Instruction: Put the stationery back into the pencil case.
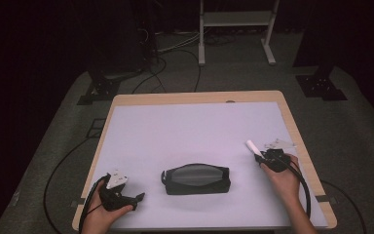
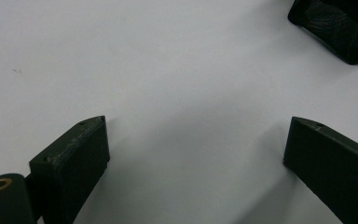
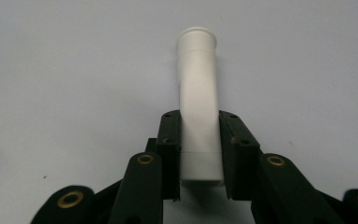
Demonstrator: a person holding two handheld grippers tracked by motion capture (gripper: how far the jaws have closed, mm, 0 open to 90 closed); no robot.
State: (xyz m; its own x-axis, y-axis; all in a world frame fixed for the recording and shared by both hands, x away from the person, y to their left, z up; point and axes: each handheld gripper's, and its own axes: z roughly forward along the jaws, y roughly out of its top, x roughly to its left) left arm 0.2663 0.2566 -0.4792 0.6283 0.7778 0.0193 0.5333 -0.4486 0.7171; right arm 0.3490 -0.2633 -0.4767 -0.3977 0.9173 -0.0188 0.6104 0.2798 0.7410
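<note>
**White tube pinched, pouch waiting in the middle**

While both hands sit at the near edge of the table (image 1: 126, 105), the left gripper (image 1: 126, 197) rests low on the white mat, jaws spread wide with bare mat between them in its own view. Just beyond, at the centre, lies the dark pouch (image 1: 196, 179), flat and lengthwise, well apart from both grippers. Over on the right, the right gripper (image 3: 199, 140) has its jaws pressed on a white tube (image 3: 198, 93), which sticks out past the fingertips, flared end forward, above the mat. Farther back, cables (image 1: 160, 68) trail across the floor.
</note>
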